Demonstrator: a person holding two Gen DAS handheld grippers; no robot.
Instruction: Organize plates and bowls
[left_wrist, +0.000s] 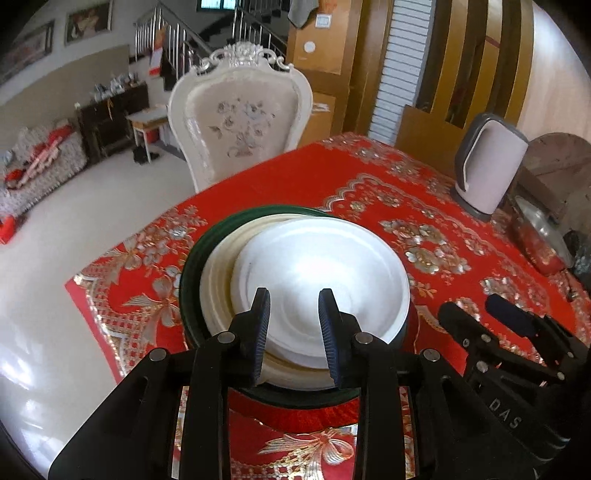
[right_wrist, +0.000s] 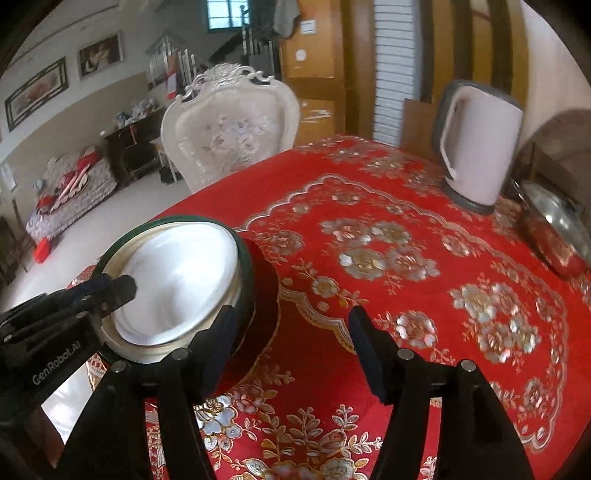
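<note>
A stack of dishes stands on the red tablecloth: a white plate (left_wrist: 325, 273) on top, cream plates (left_wrist: 218, 280) under it, all inside a dark green bowl (left_wrist: 188, 273). My left gripper (left_wrist: 295, 332) is open, its fingers astride the near rim of the white plate, not closed on it. My right gripper (right_wrist: 291, 347) is open and empty, just right of the green bowl (right_wrist: 245, 280); it also shows in the left wrist view (left_wrist: 480, 317). The white plate (right_wrist: 181, 277) and the left gripper (right_wrist: 118, 291) show in the right wrist view.
A white electric kettle (right_wrist: 476, 147) stands at the table's far right. A red pot with a glass lid (right_wrist: 557, 229) sits at the right edge. An ornate white chair (left_wrist: 240, 122) stands behind the table. The table edge (left_wrist: 81, 291) lies close left of the stack.
</note>
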